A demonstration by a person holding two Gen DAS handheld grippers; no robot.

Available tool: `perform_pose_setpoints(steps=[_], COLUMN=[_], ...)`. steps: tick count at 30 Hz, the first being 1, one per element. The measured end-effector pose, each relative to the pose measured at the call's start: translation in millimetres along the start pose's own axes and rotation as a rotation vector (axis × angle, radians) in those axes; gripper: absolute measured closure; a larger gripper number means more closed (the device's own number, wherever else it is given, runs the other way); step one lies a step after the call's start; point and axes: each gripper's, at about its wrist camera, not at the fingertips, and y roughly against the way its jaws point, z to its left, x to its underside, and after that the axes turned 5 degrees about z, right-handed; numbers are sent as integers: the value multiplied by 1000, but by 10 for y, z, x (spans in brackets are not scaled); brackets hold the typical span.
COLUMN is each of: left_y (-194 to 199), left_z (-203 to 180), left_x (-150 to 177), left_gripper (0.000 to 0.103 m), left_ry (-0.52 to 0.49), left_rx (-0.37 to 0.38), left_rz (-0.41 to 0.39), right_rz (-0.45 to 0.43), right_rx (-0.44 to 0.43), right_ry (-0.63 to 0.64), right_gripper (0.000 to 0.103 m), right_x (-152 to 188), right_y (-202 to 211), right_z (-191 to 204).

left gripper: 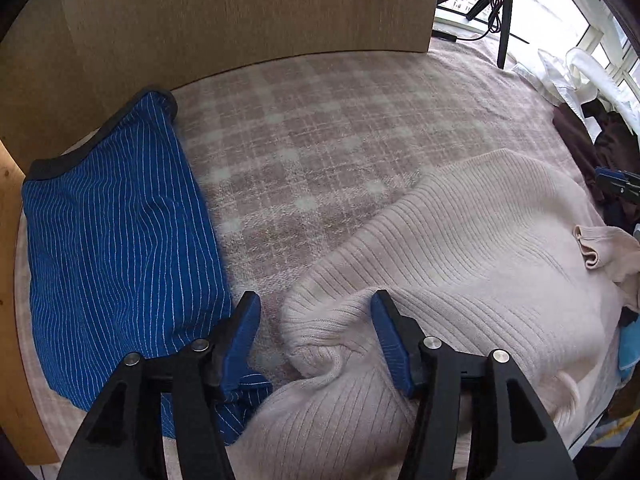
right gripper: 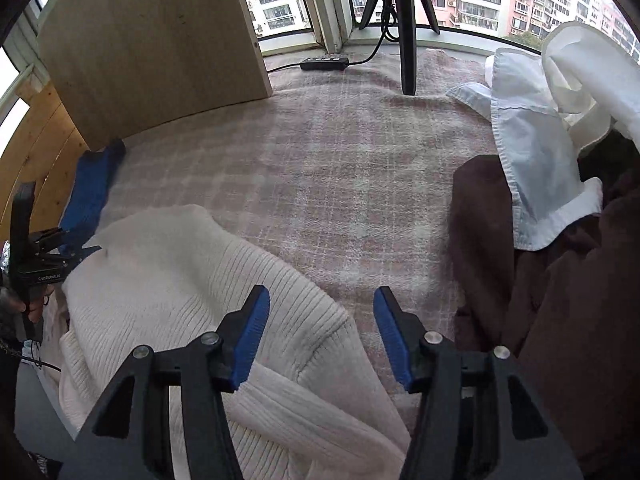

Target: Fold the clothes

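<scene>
We take the cream ribbed sweater as landmark; it lies spread on the pink plaid blanket. Left of it, one folded blue pinstriped garment sits against the wooden board, near the sweater's bunched left edge but not clearly touching it. Our left gripper hovers low over that bunched edge, fingers spread wide, nothing between them; left fingertip above the blanket strip beside the blue garment, right fingertip over the sweater. Our right gripper is at the sweater's right edge, fingers also wide apart and empty; left pad above the knit, right pad above bare blanket. Right of the sweater: one dark brown garment heaped, one pale blue shirt draped on it, one white cloth behind. Beyond the sweater: one black tripod, one power strip.
</scene>
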Motion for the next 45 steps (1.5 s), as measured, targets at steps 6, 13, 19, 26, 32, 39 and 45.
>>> perform_pose_setpoints(steps=[6,13,19,26,32,39,45], left_y=[46,232,1115,2951,4482,5188,5274], left_z=[-112,-185,-168,-65,-128,-219,-239], left_x=[119,277,399,345,734,1273,1436], left_gripper=[78,95,96,97,97,97,97], left_ry=[-38,-58,-4,-15,-29,-69,-81], left_rx=[42,-13,-45,-147,-244,-290,-315], left_rz=[-39,-96,-306,-669,-974,-1116,-1122], right_rz=[87,54,-168,-573,-832,-949,-973], right_rx=[-13,-21,-12,-27,-1,9,20], right_ry=[85,165,166,209,316,350,364], right_gripper=[46,89,91,92,92,92,92], right_x=[105,363,377,27,258,615,794], right_y=[-234,-16,861,2688,4042,4561,4690], right_z=[100,336,558,1051,1567,1789,1805])
